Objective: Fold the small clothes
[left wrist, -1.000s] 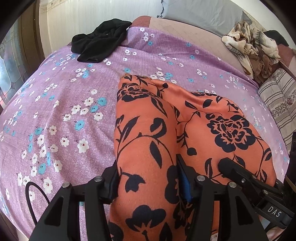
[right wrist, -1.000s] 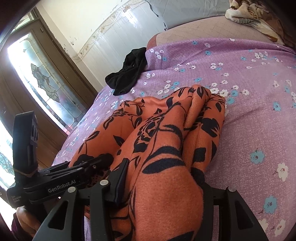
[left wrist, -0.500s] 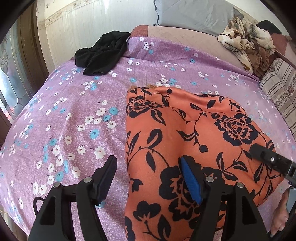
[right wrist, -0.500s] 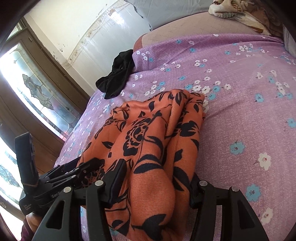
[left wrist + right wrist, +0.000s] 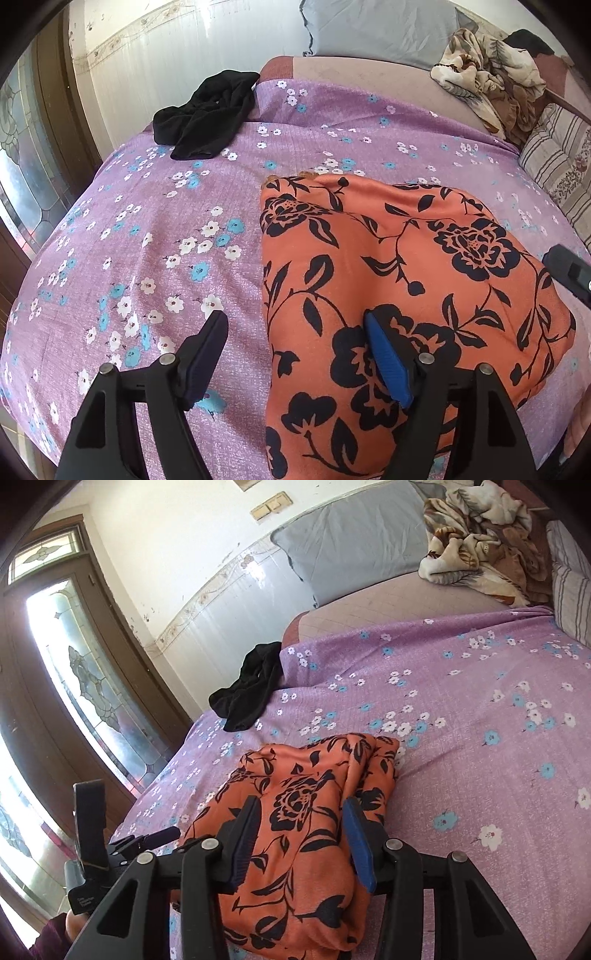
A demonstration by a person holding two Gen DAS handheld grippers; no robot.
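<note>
An orange garment with black flowers [image 5: 399, 280] lies folded on the purple flowered bedsheet [image 5: 147, 229]. My left gripper [image 5: 295, 354] is open above its near left edge, and holds nothing. In the right wrist view the garment [image 5: 306, 812] lies bunched under my right gripper [image 5: 301, 834], which is open and lifted off it. The left gripper's body [image 5: 96, 856] shows at the lower left of that view. The tip of the right gripper [image 5: 569, 273] shows at the right edge of the left wrist view.
A black garment [image 5: 207, 118] lies crumpled at the far left corner of the bed, also in the right wrist view [image 5: 247, 690]. A grey pillow [image 5: 354, 542], a brown patterned blanket [image 5: 480, 539] and a striped cushion [image 5: 557, 166] are at the head. A glass door [image 5: 85, 686] stands left.
Both grippers opened and let go of the orange garment, which dropped flat onto the sheet. Both grippers then rose and pulled back from it.
</note>
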